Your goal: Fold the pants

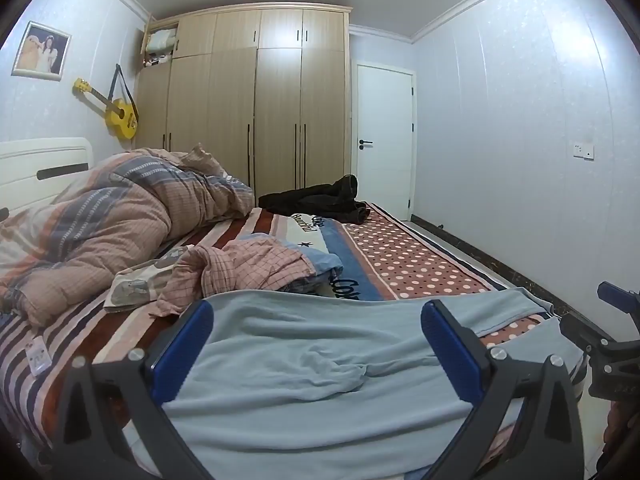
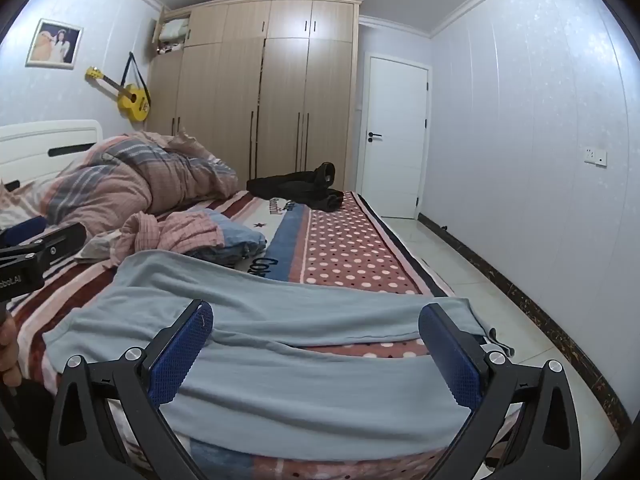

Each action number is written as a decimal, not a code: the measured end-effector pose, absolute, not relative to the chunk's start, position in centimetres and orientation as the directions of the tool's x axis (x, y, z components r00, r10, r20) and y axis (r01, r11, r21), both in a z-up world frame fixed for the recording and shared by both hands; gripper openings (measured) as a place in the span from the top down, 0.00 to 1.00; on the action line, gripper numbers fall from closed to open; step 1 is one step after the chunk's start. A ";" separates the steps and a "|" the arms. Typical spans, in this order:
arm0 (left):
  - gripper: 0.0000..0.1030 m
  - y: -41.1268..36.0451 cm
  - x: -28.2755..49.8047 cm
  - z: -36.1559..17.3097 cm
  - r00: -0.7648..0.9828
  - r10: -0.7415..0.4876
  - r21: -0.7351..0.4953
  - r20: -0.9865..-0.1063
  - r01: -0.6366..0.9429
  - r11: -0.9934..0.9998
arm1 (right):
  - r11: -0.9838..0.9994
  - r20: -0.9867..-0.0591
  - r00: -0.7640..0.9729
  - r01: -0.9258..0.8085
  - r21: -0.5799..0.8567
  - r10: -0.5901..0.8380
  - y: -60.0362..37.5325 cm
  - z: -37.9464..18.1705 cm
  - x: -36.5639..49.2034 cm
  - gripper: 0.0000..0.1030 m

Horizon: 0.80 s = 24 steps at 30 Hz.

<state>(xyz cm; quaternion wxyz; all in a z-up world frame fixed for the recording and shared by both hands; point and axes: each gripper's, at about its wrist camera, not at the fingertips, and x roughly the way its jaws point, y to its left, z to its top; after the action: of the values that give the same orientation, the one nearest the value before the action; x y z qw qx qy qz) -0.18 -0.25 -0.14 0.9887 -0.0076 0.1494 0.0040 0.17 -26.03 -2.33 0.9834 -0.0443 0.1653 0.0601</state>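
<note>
The pale blue-grey soft knit pants (image 1: 320,356) lie spread flat across the near edge of the bed with its striped and polka-dotted blanket (image 1: 404,264), directly beneath and ahead of both tools. That looks like a deliberate layout: flattened cloth near the edge gives the person reachable hems to pinch and carry over.

The left gripper (image 1: 316,340) hangs just above the cloth with its blue-padded jaws spread as wide as they go, nothing between the pads. The right gripper (image 2: 316,340) is equally wide and empty, tilted slightly downward over the pants (image 2: 304,380). Both stand side by side, which I judge to be a ready stance before grasping.

The left view shows a rumpled crease in the fabric between its jaws and, at its right edge, part of the right tool's black frame. The right view instead shows the two legs lying apart, a strip of dotted blanket visible between them, plus the floor tiles (image 2: 460,280) to its right and the left tool's body with a hand (image 2: 8,352) at its left edge.

Farther ahead lie a crumpled pink checked garment (image 1: 248,268), a heaped pink and grey quilt (image 1: 120,208), and a dark garment (image 1: 316,200).
</note>
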 end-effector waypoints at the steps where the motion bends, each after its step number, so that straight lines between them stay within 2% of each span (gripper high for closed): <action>1: 0.01 -0.4 0.1 0.0 0.955 0.005 -0.015 -0.297 -0.010 1.000 | 0.989 -0.337 0.936 -0.133 -0.067 0.103 -26.0 -2.3 0.2 0.01; 24: 0.01 -0.2 0.2 -0.1 0.955 -0.014 -0.025 -0.296 0.007 1.000 | 0.988 -0.333 0.936 -0.138 -0.062 0.110 -26.2 -2.4 0.2 0.01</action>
<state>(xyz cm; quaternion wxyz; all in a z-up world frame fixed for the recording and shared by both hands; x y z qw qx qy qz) 0.24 -0.17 -0.08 0.9886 -0.0117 0.1500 -0.0055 0.21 -26.22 -2.35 0.9831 -0.0423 0.1668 0.0630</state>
